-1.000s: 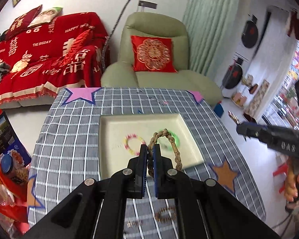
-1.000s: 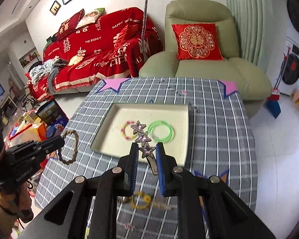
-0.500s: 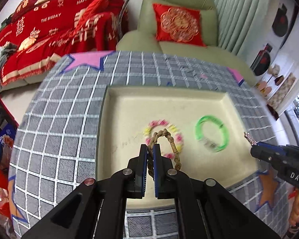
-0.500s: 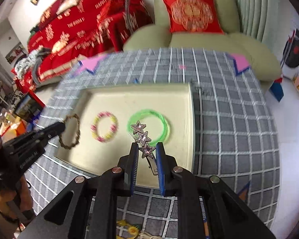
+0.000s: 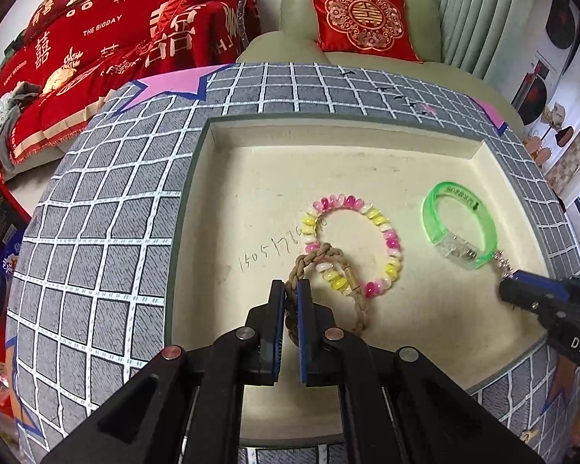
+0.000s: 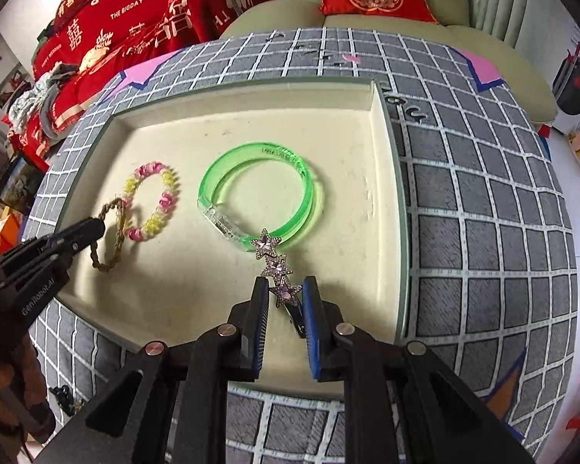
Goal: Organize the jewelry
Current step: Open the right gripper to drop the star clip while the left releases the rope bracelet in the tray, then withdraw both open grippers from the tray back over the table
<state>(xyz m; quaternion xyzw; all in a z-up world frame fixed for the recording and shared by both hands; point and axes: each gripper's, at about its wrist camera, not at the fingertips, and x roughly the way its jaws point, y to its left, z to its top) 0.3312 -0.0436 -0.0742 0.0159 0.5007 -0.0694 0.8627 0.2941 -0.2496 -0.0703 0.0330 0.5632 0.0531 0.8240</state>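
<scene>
A cream tray sits on the checked tablecloth. In it lie a pink-and-yellow bead bracelet and a green plastic bangle. My left gripper is shut on a brown braided rope bracelet that hangs low over the tray and overlaps the bead bracelet. My right gripper is shut on a silver star hair clip whose tip reaches the near edge of the green bangle.
The grey checked tablecloth has pink star patches at the far corners. A green armchair with a red cushion and a red-covered sofa stand behind the table. Small jewelry lies past the near left table edge.
Both grippers have moved forward and down over the tray, each still holding its piece. The rope bracelet now hangs over the bead bracelet and the star clip reaches the green bangle.
</scene>
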